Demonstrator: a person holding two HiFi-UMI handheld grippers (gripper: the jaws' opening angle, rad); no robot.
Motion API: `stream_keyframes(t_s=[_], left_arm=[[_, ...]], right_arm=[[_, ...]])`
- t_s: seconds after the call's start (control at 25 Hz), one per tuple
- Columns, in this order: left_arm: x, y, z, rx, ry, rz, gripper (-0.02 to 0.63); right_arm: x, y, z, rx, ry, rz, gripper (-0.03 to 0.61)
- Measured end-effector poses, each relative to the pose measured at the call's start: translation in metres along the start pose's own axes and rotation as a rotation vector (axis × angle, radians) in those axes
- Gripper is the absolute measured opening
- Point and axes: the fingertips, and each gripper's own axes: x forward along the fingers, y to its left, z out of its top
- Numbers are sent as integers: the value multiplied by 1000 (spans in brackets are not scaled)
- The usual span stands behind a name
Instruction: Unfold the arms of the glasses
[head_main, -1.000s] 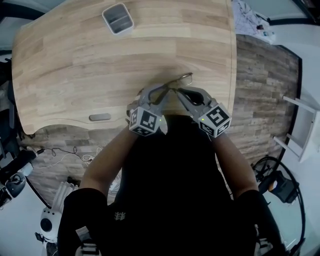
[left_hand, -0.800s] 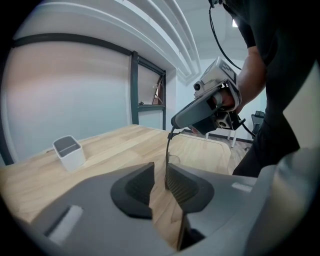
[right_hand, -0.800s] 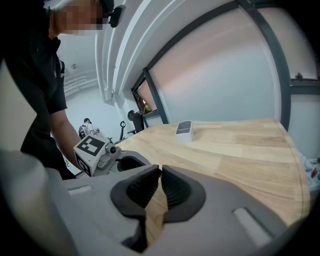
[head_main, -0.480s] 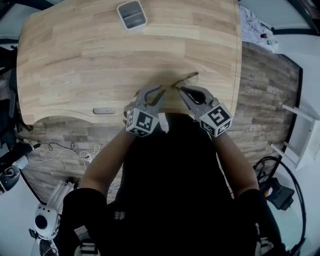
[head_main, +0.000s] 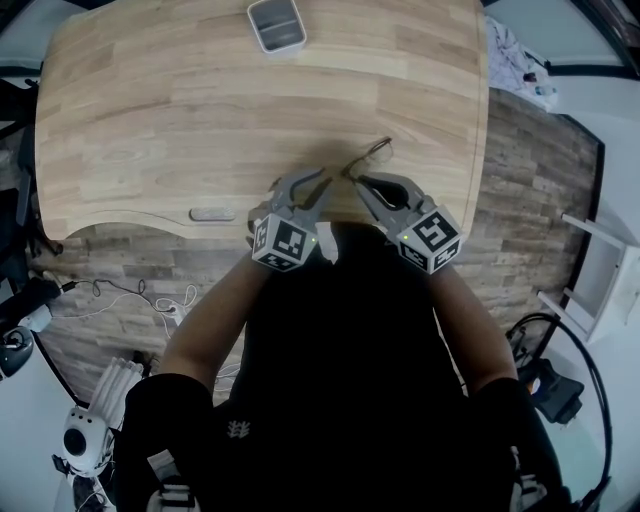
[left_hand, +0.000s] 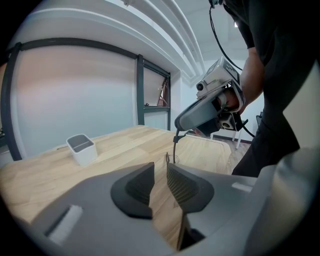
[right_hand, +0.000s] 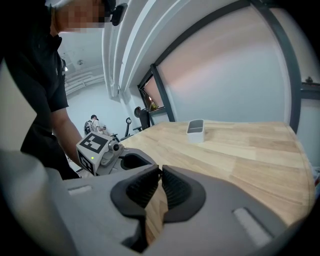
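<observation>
Wooden surface (head_main: 150, 120) | glasses (head_main: 372, 153) held by right tool (head_main: 352, 177), clamped on one arm | left tool (head_main: 322, 182) narrowly apart, frame touched at its tips, 1 o'clock

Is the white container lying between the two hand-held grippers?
No, the white container stands alone near the far edge of the table.

1. A small white-and-grey box (head_main: 276, 24) sits well beyond the left gripper (head_main: 316, 183), by the far edge of the wooden bench (head_main: 150, 110).
2. A grey oblong tab (head_main: 212, 214) is set in the near edge, left of that gripper.
3. Cables (head_main: 150, 300) trail over the floor (head_main: 540, 180).
</observation>
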Motion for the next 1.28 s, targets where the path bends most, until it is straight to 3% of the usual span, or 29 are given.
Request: stream_keyframes(t_s=[0.52,0.88,1.28], left_arm=[[-7,-2,-4,-3,0,3,86],[-8,-5,-4,2,4,4,86],[-5,-8,0,0,9,7,86]], right_arm=[[-5,13,-11,2,21,12,25],[-4,28,-11,-64,31,53,41],[-20,29,14,-116,-66,77,46]])
